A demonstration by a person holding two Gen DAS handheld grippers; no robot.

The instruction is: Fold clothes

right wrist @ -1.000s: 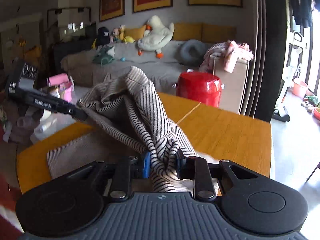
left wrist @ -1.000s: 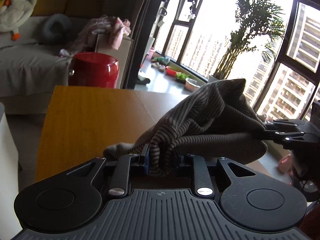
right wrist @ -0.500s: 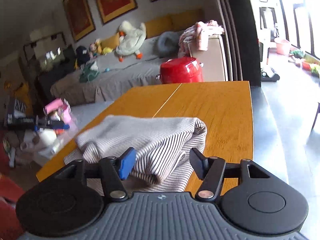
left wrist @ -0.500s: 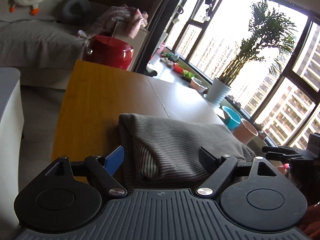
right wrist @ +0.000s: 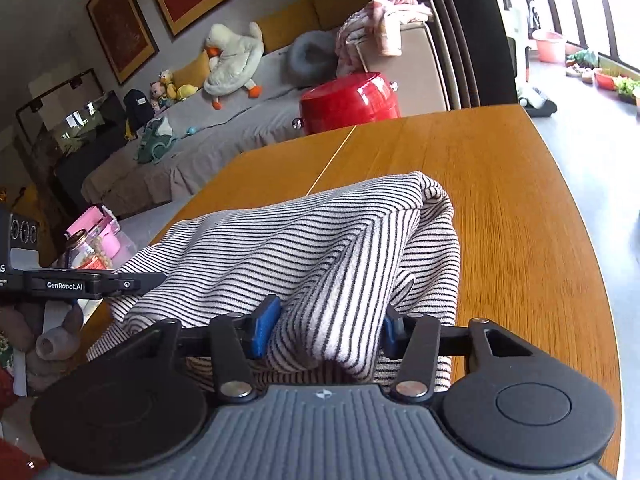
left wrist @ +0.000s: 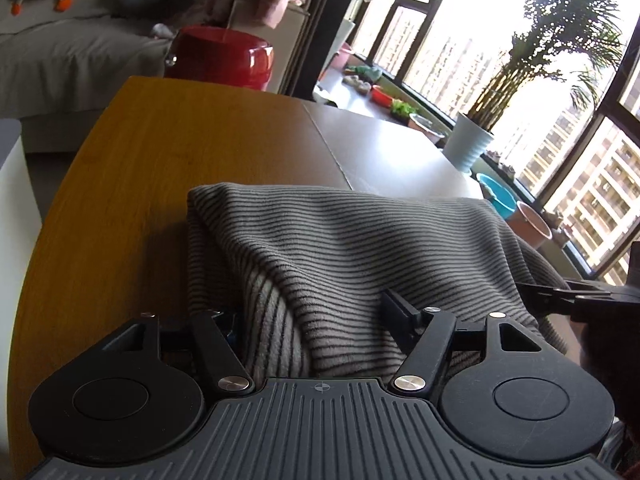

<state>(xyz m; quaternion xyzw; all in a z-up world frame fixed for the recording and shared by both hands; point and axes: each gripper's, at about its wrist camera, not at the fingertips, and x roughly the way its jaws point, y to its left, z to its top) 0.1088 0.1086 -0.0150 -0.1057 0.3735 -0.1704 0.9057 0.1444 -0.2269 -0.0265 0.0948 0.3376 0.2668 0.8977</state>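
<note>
Behind the work area sit a grey sofa and a red round pot [right wrist: 349, 101]; tall windows and a potted palm [left wrist: 520, 92] stand off to the side. Your work surface is the orange wooden table [left wrist: 132, 168].

A second ago both grippers were clamped on the grey-and-black striped knit garment [left wrist: 340, 248] and held it bunched above the table. The garment now lies on the table as a folded stack, with its folded edge facing away from you. The left gripper [left wrist: 316, 316] has its fingers spread wide, with cloth lying loosely between them. The right gripper [right wrist: 328, 324] also has its fingers spread, straddling a raised ridge of fabric without squeezing it. Judge this fold as laid down and released.

In the right wrist view, the upper layer stands proud in a hump near the far corner, so a flattening pass or a further fold is probably required.

Note the clearances: bare table extends beyond the garment and to both sides. The near table edge lies close under both grippers, and cloth appears to reach it. Withdraw straight back so the fingers do not drag the top layer.
</note>
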